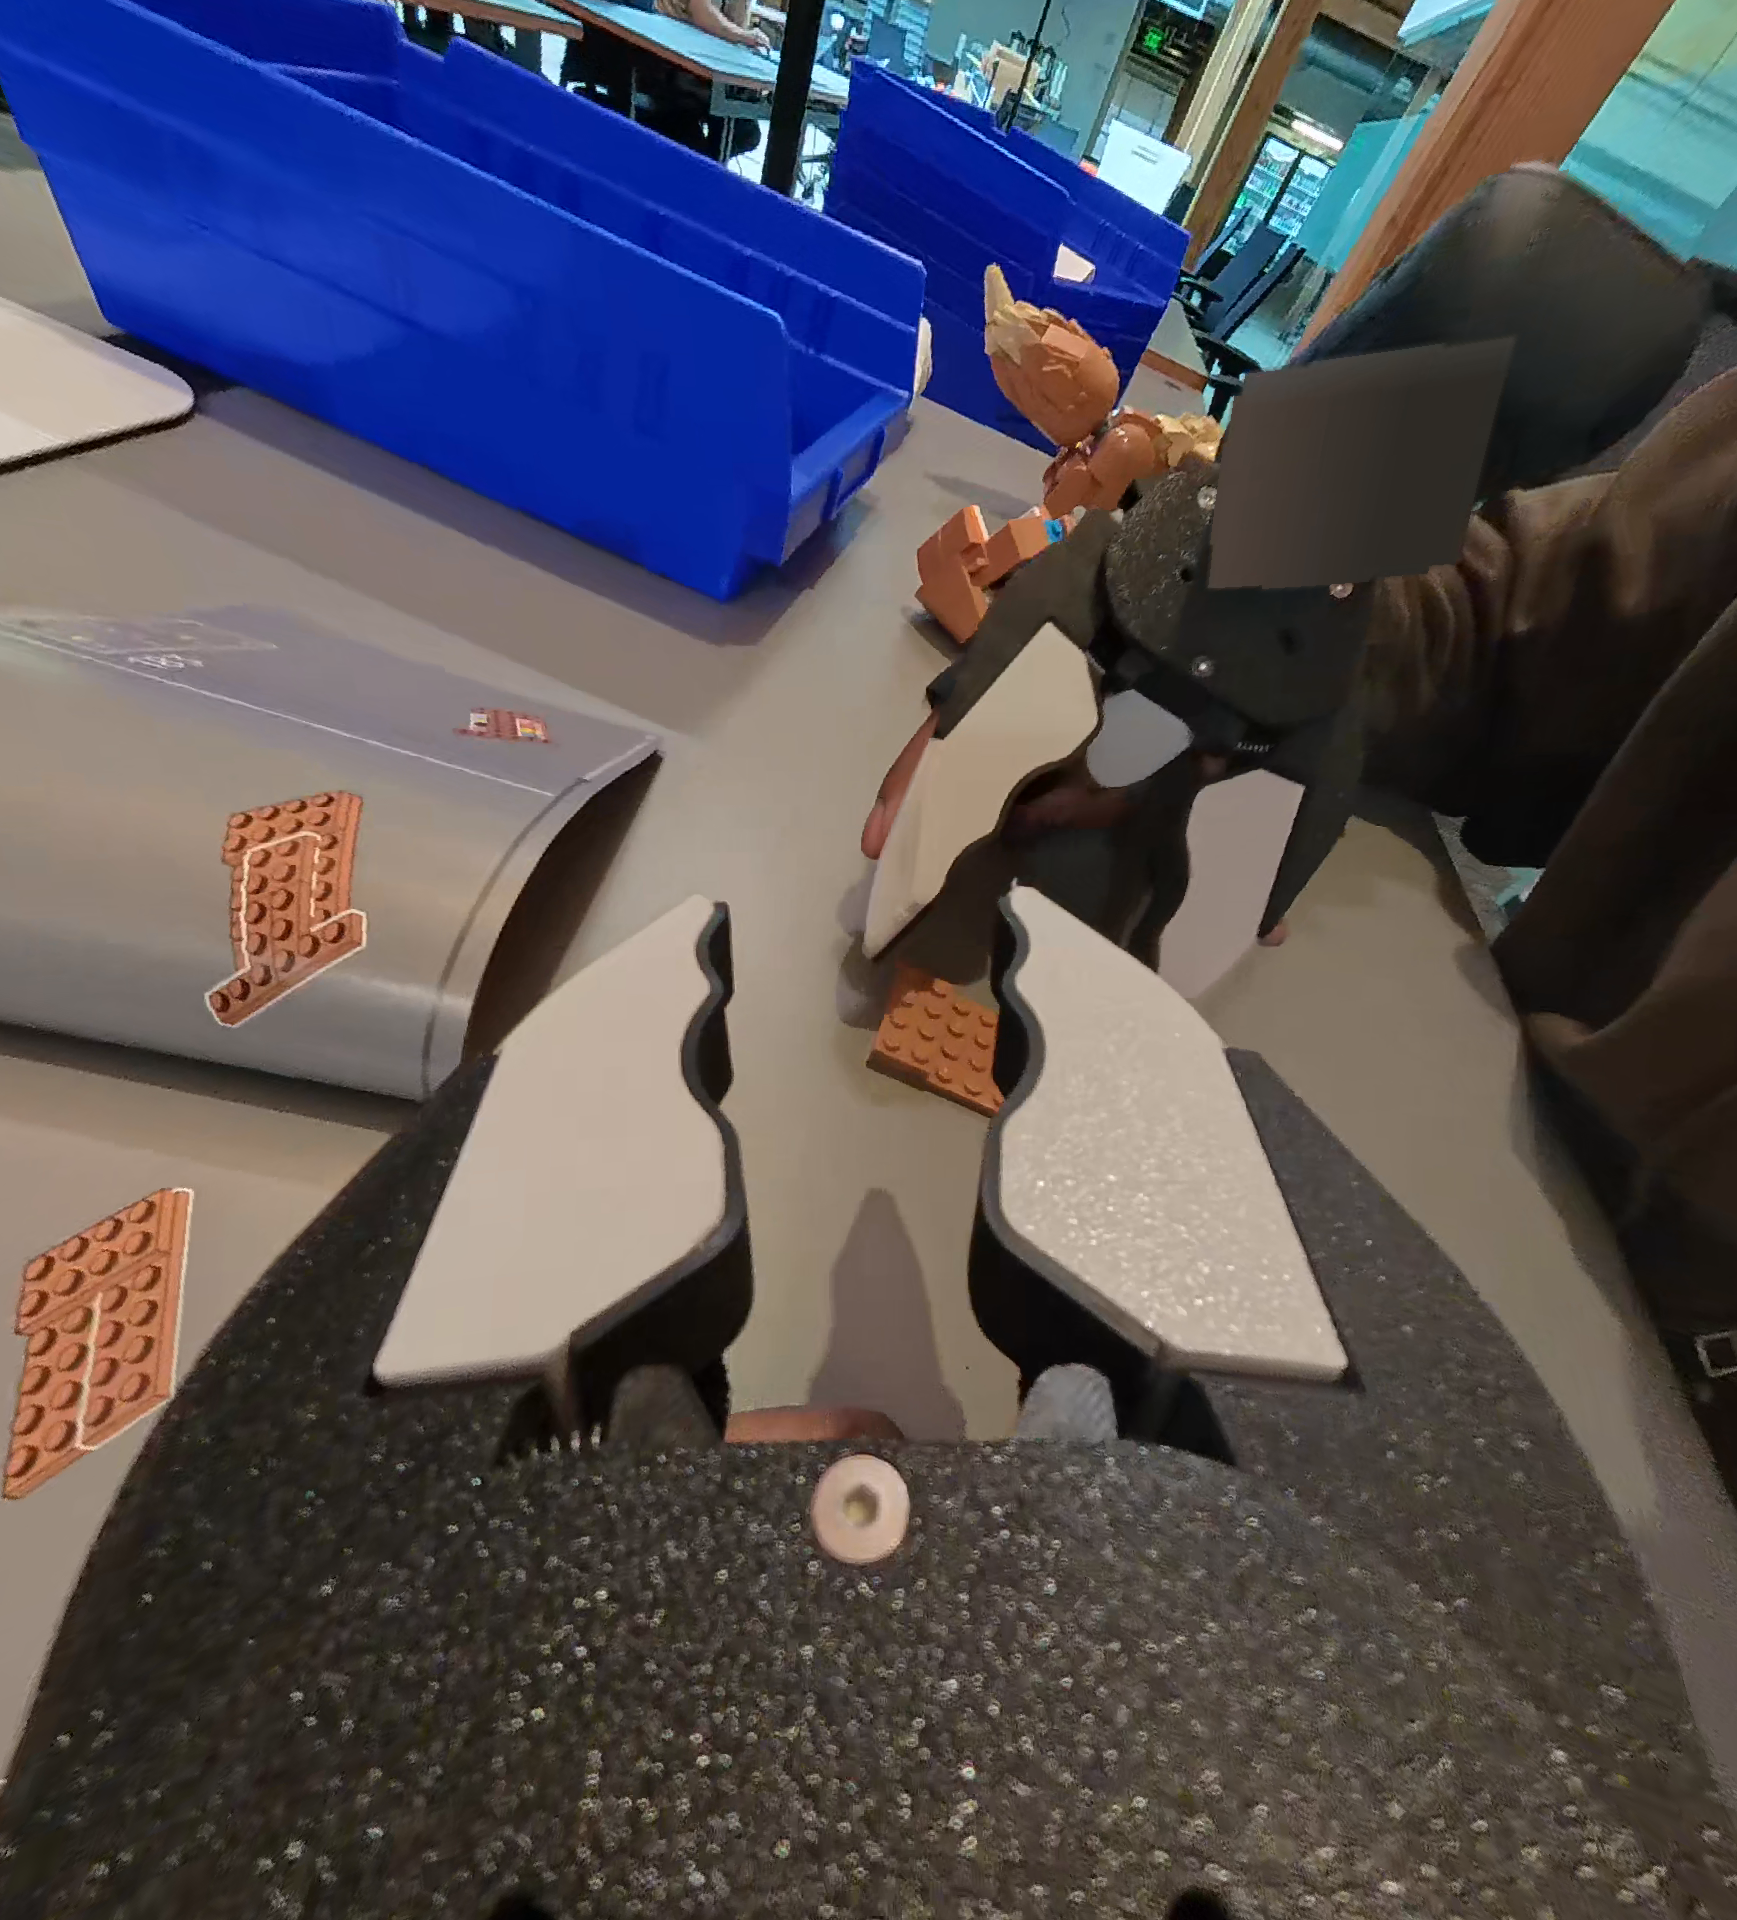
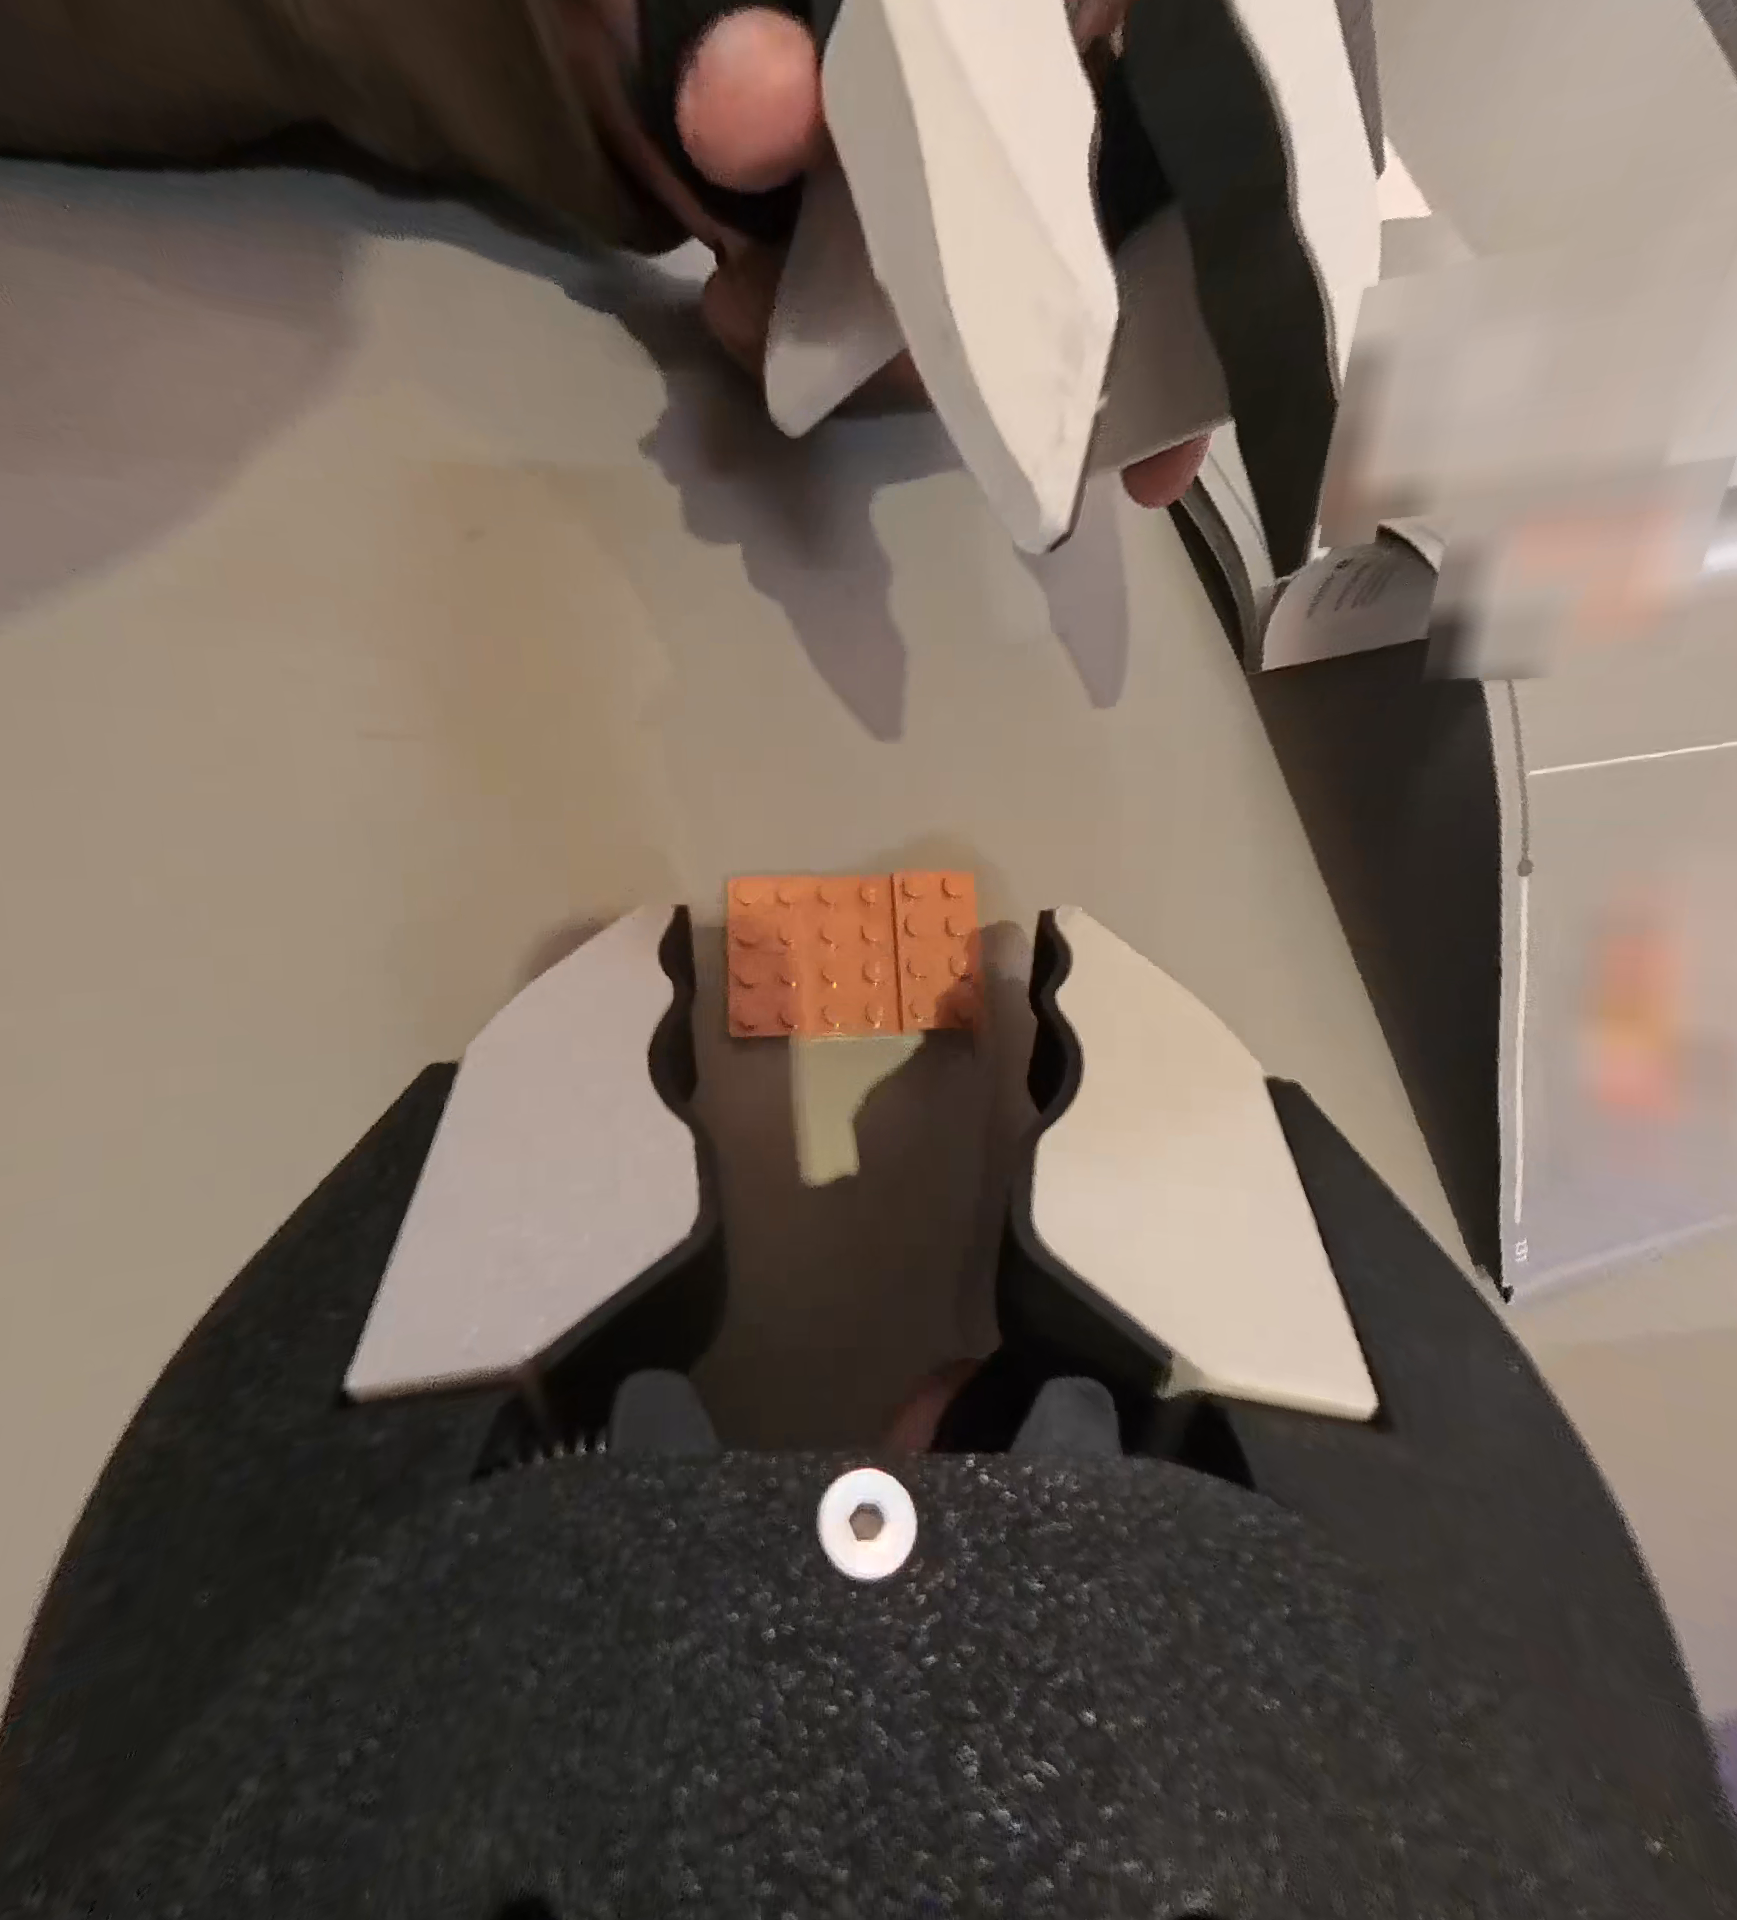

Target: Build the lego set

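Two orange-brown studded plates [image 2: 848,956] lie flat side by side on the grey table [image 2: 324,675], with a seam between them. My right gripper [image 2: 859,920] is open and empty, its fingertips on either side of the plates' near half. In the left wrist view the plates [image 1: 931,1034] lie just past my left gripper [image 1: 864,914], which is open and empty; its right finger hides their right corner. The right gripper's fingers [image 1: 957,810] point down at the plates from behind. The left gripper's fingers [image 2: 989,312] show at the top of the right wrist view.
An open instruction booklet [image 1: 220,831] lies left of the plates and also shows in the right wrist view [image 2: 1622,935]. A brown brick figure [image 1: 1061,416] sits farther back. Two blue bins [image 1: 428,312] [image 1: 999,239] stand behind. A brown sleeve [image 1: 1622,727] is at the right. The left gripper's tips are roughly 7 centimetres from the right gripper's.
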`<state>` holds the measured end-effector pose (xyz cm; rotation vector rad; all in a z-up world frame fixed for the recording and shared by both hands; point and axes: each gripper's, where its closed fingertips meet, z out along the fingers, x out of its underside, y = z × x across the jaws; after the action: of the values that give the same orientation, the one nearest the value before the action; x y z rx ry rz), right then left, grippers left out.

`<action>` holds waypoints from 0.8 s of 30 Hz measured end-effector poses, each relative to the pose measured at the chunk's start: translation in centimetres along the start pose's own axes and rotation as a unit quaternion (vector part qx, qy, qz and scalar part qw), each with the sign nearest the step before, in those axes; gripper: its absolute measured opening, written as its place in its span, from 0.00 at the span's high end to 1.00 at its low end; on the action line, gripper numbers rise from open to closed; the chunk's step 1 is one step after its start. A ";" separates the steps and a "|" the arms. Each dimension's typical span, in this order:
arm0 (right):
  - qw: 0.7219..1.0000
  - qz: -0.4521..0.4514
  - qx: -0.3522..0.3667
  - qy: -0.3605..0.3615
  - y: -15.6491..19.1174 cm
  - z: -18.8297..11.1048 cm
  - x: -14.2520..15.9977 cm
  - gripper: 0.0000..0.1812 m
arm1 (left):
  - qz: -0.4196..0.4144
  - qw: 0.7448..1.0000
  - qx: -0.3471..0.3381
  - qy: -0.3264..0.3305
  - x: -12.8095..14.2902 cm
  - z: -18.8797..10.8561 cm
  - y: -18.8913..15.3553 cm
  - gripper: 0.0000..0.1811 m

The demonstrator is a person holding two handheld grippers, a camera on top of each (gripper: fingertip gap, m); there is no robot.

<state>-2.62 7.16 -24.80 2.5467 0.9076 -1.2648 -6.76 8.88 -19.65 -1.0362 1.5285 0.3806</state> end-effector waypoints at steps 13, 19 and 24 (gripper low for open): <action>0.992 0.052 0.008 -0.112 -1.4 -2.4 -1.9 0.83 | 0.112 0.993 -0.039 -0.016 -0.6 0.3 -0.4 0.84; 0.989 0.071 0.019 -0.126 -2.0 -2.8 -2.0 0.91 | 0.159 0.985 -0.062 -0.007 -0.3 0.5 -0.5 0.90; 0.984 0.122 0.019 -0.132 -3.0 -3.1 -1.7 0.97 | 0.198 0.977 -0.073 0.016 0.3 0.8 -0.5 0.95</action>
<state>-3.03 9.98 -21.14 2.3504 0.5060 -1.5044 -5.87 9.10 -19.98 -0.8484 1.7571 0.7666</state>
